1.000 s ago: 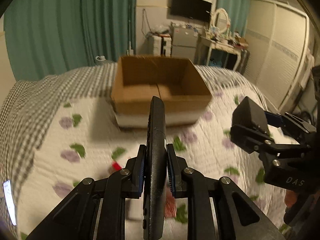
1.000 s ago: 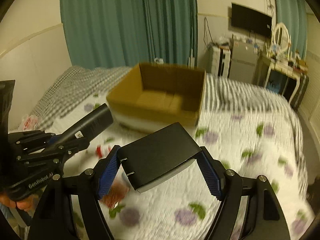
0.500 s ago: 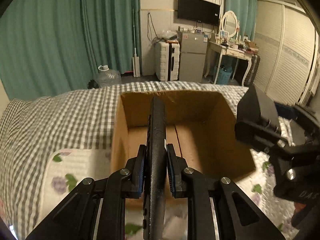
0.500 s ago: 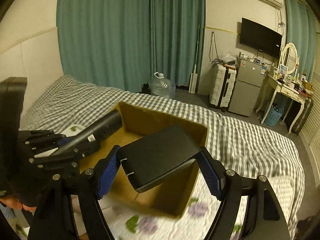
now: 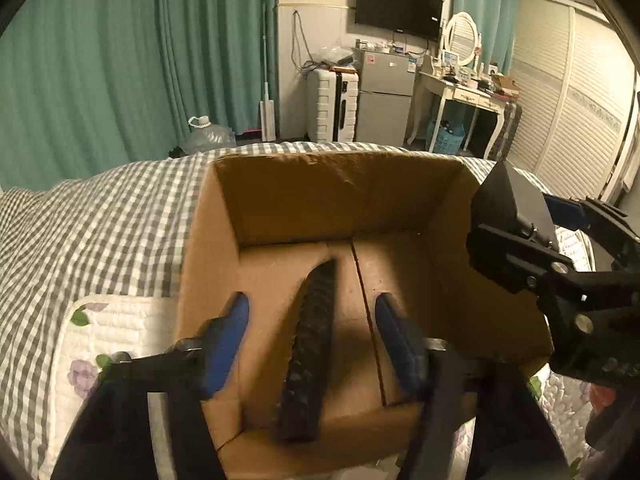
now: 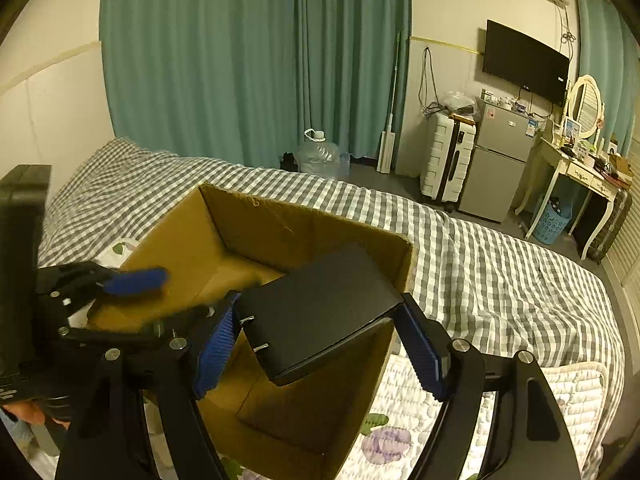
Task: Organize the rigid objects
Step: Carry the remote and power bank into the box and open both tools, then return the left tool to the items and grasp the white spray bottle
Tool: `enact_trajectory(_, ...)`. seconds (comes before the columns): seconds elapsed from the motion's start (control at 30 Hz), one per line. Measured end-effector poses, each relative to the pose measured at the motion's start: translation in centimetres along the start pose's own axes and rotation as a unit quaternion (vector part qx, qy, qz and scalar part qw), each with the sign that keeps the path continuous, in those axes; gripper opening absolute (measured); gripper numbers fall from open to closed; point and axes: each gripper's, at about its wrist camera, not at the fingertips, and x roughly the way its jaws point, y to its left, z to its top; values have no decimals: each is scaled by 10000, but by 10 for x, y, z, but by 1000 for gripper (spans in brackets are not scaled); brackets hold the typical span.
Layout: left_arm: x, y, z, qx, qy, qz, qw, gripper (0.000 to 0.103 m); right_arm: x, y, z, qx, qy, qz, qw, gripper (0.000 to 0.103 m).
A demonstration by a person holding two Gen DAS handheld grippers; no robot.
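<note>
An open cardboard box [image 5: 320,196] stands on the bed, its floor bare. My left gripper [image 5: 311,306] hangs over it and its jaws are opening. The blue pads [image 5: 224,340] stand wide apart. A long black remote [image 5: 310,344] lies blurred between them, touching neither pad, tip down toward the box floor. In the right wrist view, my right gripper [image 6: 320,332] is shut on a flat black case [image 6: 320,304], tilted over the near right corner of the cardboard box [image 6: 256,236]. The left gripper [image 6: 148,304] shows there at the left, and the black case [image 5: 508,196] shows at the left view's right edge.
The box rests on a floral quilt [image 5: 116,320] over a grey checked bedspread [image 6: 480,264]. Past the bed's far edge stand a water jug [image 5: 206,136], a white suitcase [image 5: 332,106], a small fridge [image 5: 384,104] and a dressing table [image 5: 468,96]. A person's hand [image 6: 24,412] holds the left gripper.
Both grippers travelled forward from over the quilt to above the box. The left jaws went from shut on the remote to wide open, letting it go. The right gripper kept its black case.
</note>
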Motion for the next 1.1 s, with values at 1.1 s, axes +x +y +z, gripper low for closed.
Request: enact_trajectory(1.1,-111,14,-117,-197,21,564,9982,69,-144,33,-109,454,-119,-690,9965,103)
